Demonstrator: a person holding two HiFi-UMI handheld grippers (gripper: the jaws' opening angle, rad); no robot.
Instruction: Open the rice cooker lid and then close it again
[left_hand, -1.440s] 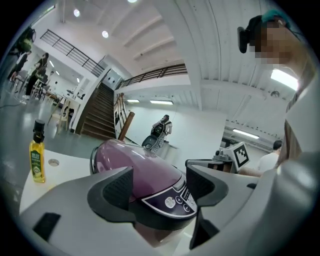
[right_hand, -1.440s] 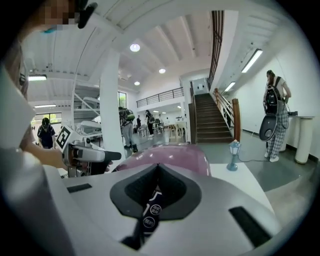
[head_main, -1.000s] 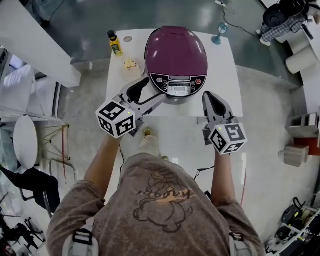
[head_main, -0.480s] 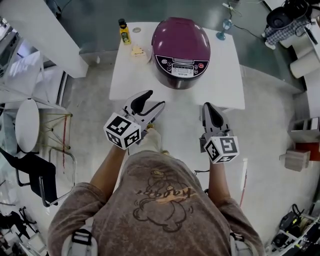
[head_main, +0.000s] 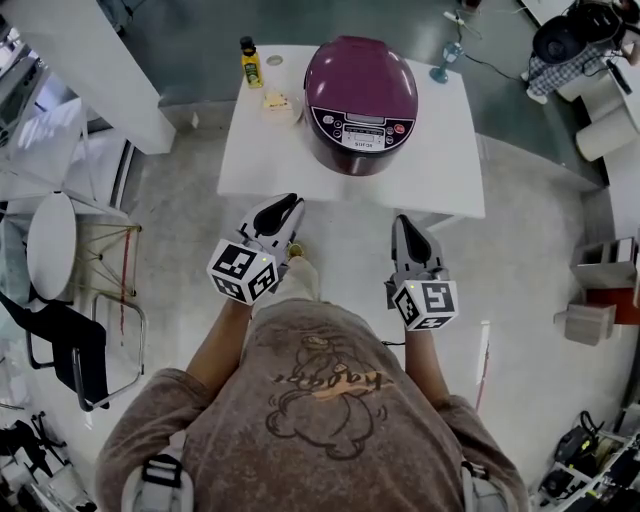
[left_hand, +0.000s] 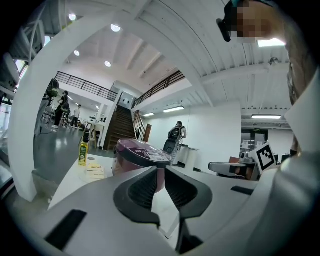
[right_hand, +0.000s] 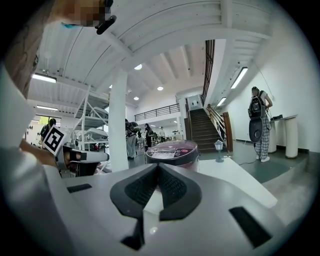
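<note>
Cooker (head_main: 360, 90): purple, lid down, on the white table (head_main: 440, 170), towards its far edge.
Left gripper (left_hand: 158, 172): empty; its jaws have just been closing and stand a narrow slit apart (the cooker shows through it).
Right gripper (right_hand: 158, 167): clenched on nothing, pads meeting at the tips.
Head view only: both grippers hang short of the table's near edge, well apart from the cooker.
Left gripper view only: the bottle (left_hand: 83, 152) seen upright, left of the cooker.
Right gripper view only: a small glass (right_hand: 219, 149) to the cooker's right.
</note>
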